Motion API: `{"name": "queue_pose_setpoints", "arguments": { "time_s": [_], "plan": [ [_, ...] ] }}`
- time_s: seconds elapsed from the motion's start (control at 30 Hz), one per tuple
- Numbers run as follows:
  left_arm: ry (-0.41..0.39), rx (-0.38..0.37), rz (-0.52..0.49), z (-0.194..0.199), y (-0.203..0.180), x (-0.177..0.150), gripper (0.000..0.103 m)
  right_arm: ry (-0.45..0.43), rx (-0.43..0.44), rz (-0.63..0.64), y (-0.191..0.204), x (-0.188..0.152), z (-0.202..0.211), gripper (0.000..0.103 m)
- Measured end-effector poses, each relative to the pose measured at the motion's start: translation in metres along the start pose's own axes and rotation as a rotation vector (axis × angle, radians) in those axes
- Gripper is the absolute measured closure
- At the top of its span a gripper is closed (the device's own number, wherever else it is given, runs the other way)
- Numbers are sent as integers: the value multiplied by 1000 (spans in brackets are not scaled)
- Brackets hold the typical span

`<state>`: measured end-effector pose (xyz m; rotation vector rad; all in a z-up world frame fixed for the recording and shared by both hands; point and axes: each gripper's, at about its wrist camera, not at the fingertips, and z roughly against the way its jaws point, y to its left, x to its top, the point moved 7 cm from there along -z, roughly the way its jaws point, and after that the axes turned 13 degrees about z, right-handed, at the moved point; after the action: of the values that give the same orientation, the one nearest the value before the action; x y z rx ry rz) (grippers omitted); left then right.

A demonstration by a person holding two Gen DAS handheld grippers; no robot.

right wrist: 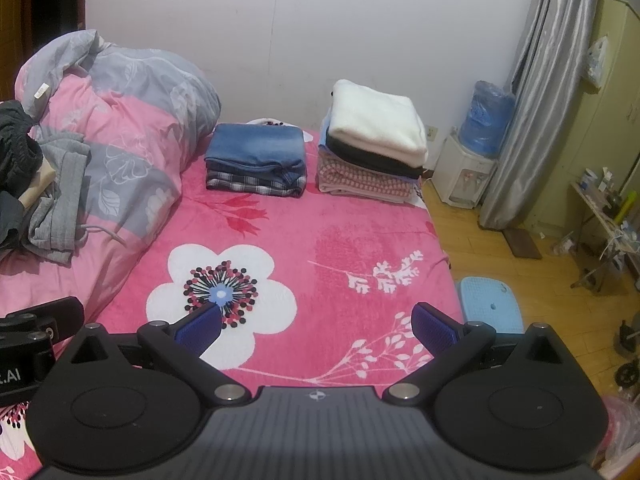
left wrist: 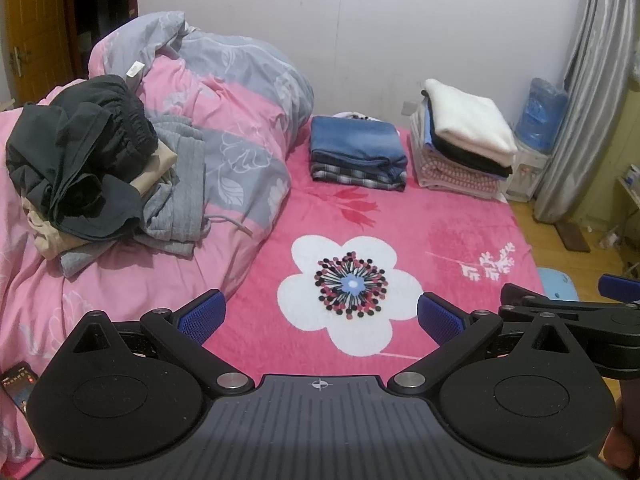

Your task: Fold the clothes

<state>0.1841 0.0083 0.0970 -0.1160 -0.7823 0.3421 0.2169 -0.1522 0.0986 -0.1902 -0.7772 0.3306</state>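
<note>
Two wrist cameras look out over a bed (left wrist: pixel 460 216) covered in a bright pink blanket printed with a large white flower. The left claw (left wrist: pixel 322 316) is held above the blanket near the flower, its two blue-padded fingers spread wide apart with nothing between them. The right claw (right wrist: pixel 318 322) is held just beside it to the right, also spread wide and empty, above the blanket near the bed's right edge.

On the left side of the bed, a crumpled pink and grey floral duvet (left wrist: pixel 240 120) is bunched up against the white wall. On top of the duvet lies a loose pile of unfolded clothes (left wrist: pixel 96 168): a black garment with an elastic waistband uppermost, a beige piece under it, and a grey garment with a drawstring trailing to the right.

At the far end of the bed, well apart from both claws, sit two neat stacks side by side. The left stack (left wrist: pixel 356 152) has folded blue denim on top of a plaid piece. The taller right stack (left wrist: pixel 468 140) is topped by a white folded item over black and pink checked layers.

Beyond the bed stand a water dispenser (right wrist: pixel 476 152) with a blue bottle, a grey curtain (right wrist: pixel 532 92), and a light blue stool (right wrist: pixel 490 300) on the wooden floor.
</note>
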Motion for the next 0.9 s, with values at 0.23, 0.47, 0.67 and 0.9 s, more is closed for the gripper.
{"name": "queue_pose_setpoints", "arguments": {
  "time_s": [0.23, 0.47, 0.67, 0.9],
  "plan": [
    [2, -2, 2, 0, 1, -1, 0, 4, -1, 1, 0, -1, -1, 0],
    [-2, -1, 3, 1, 2, -2, 0, 3, -1, 1, 2, -1, 0, 0],
    [-6, 0, 3, 3, 1, 0, 0, -1, -1, -4, 1, 0, 1, 0],
    [-5, -2, -1, 4, -1, 0, 0, -2, -7, -21, -1, -1, 3, 0]
  ]
}}
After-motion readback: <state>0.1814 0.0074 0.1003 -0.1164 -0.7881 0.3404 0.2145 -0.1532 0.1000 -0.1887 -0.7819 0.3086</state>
